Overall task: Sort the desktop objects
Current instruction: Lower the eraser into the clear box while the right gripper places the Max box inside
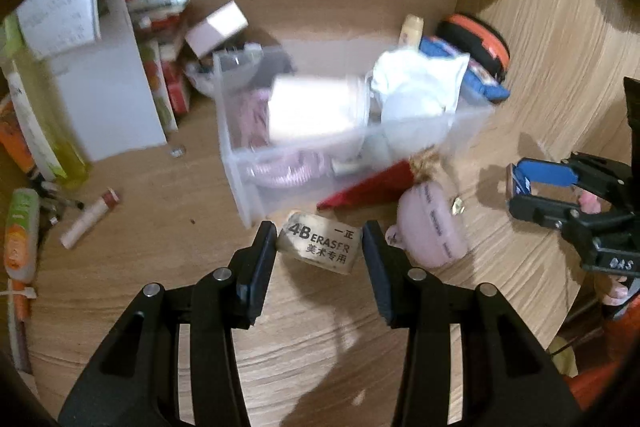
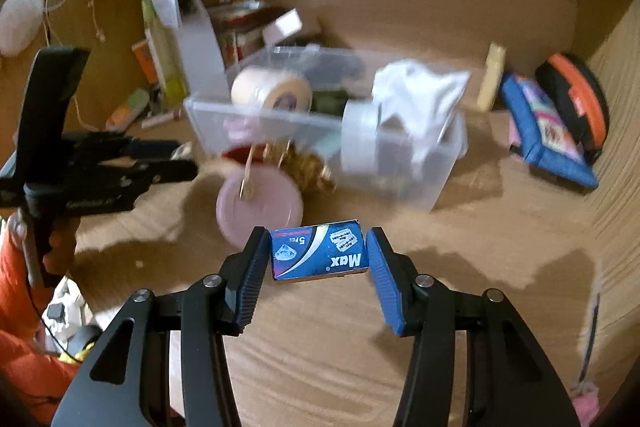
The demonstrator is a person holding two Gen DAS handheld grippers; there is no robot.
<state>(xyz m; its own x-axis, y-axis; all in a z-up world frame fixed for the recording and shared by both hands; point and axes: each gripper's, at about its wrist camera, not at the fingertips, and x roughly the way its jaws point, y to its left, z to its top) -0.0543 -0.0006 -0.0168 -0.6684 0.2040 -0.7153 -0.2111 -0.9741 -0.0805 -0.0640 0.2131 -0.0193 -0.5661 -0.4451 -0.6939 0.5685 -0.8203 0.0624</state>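
My left gripper [image 1: 320,241] is shut on a grey 4B eraser [image 1: 318,242], held above the wooden desk just in front of the clear plastic bin [image 1: 244,167]. My right gripper [image 2: 317,253] is shut on a small blue razor-blade box [image 2: 319,253] marked "Max", held in front of the same bin [image 2: 440,183]. The right gripper shows at the right of the left wrist view [image 1: 516,187], and the left gripper shows at the left of the right wrist view [image 2: 176,159]. The bin holds tape rolls, white cloth and pink items.
A pink round case [image 1: 434,227] and a red pouch [image 1: 372,189] lie by the bin's front. A white folded card [image 1: 108,83], books and tubes stand at left. A blue pouch [image 2: 548,131] and an orange-black case [image 2: 576,99] lie at right. A lip balm tube [image 1: 90,223] lies on the desk.
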